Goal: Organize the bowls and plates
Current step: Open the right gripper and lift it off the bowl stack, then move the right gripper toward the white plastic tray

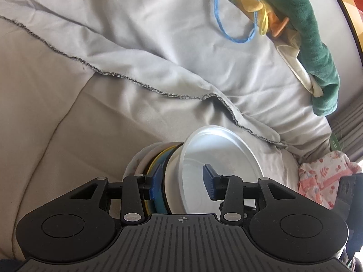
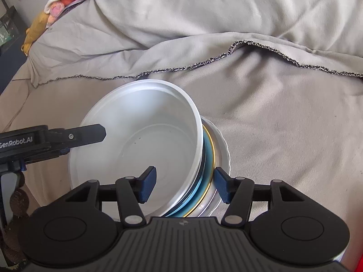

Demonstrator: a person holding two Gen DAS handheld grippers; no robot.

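A stack of nested dishes is held between both grippers above a beige blanket. A white bowl sits on top, with blue, yellow and white plates under it. My left gripper has one blue pad inside the bowl and the other against the plates' outer edge. My right gripper straddles the opposite side the same way. Both seem to clamp the stack's rim. The left gripper's finger shows in the right wrist view over the bowl.
A rumpled beige blanket with a dark frayed hem covers a couch. Soft toys and a green cloth lie at the far right. A pink patterned cloth lies at right. Toys lie at upper left.
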